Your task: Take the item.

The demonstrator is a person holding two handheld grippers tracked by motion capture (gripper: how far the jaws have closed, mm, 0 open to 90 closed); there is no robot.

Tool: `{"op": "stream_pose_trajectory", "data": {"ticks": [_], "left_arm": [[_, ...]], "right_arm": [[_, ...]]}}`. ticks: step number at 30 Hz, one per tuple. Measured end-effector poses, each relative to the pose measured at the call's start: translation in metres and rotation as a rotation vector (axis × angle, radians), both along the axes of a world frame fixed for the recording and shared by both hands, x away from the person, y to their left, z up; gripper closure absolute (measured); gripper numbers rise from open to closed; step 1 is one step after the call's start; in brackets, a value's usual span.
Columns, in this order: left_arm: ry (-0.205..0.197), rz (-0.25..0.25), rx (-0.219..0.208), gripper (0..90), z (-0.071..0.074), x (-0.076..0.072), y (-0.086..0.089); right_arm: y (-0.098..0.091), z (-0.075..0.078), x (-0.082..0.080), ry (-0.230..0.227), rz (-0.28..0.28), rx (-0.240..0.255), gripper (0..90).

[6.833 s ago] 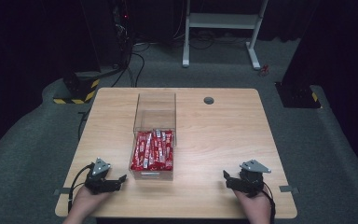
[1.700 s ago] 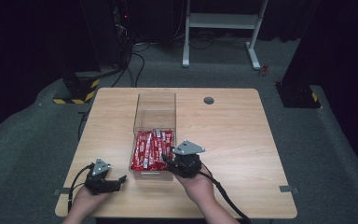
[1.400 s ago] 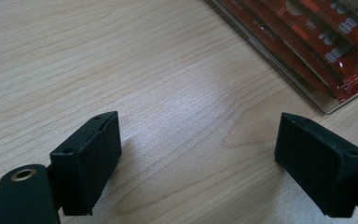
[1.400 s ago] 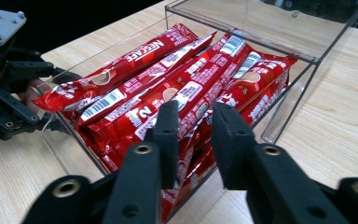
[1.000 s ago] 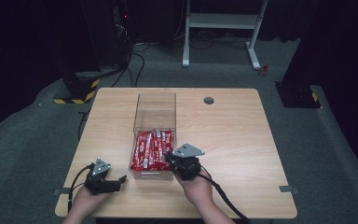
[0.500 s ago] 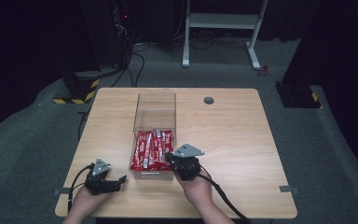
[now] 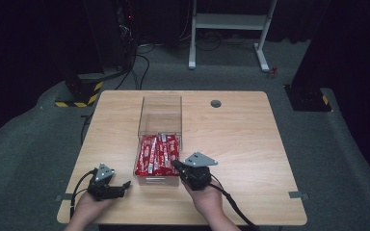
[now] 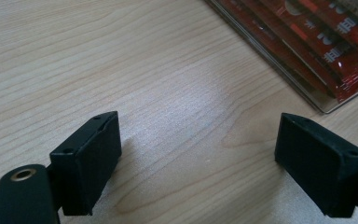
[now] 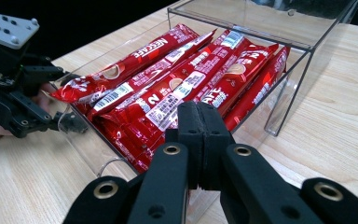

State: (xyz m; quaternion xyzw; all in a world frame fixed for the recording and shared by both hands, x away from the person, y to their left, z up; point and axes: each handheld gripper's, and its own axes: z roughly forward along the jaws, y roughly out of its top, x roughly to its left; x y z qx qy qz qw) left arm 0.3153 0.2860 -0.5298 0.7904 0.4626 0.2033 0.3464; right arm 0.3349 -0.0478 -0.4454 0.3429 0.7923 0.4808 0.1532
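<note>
— Red wrappers are seen first: where are the coffee sachets (image 7: pixel 158 154) placed relative to each pair of tongs?

— They are packed flat in the near part of a clear box (image 7: pixel 160 109) set on the wooden worktop (image 7: pixel 250 139). The right tongs (image 7: pixel 177 165) are held at the box's near right corner, with the tips just over the rim and the nearest sachet directly ahead and slightly below. The left tongs (image 7: pixel 125 185) are rested on the worktop, off the box's near left corner, apart from it.

— And the long axis?

— The sachets are laid lengthwise, running from the near wall toward the far end of the box. They are met nearly end-on by the right tongs (image 9: pixel 198 122), so a grasp across a sachet's width is judged to need little turning.

— How are the jaws set?

— The right pair is pressed together, with nothing held between. The left tongs (image 8: pixel 205 140) are spread wide over bare wood.

— What else is contained?

— The far part of the box is seen to be bare. Several sachets are stacked in overlapping layers; an exact count cannot be given.
</note>
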Motion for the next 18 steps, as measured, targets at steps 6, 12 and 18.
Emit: {"op": "stream_pose_trajectory", "data": {"ticks": [6, 12, 18], "left_arm": [[-0.001, 0.002, -0.002, 15.0, -0.0001, 0.0000, -0.0004], [-0.002, 0.002, 0.000, 15.0, -0.0001, 0.0000, -0.0003], [-0.002, 0.002, 0.000, 15.0, 0.0000, -0.0001, -0.0003]], "right_arm": [[-0.0040, -0.0033, 0.0002, -0.006, 0.004, 0.065, 89.9], [-0.0037, -0.0048, -0.0001, -0.019, 0.013, 0.062, 89.9], [-0.0086, -0.0049, -0.0017, -0.028, 0.013, 0.079, 89.9]]}}
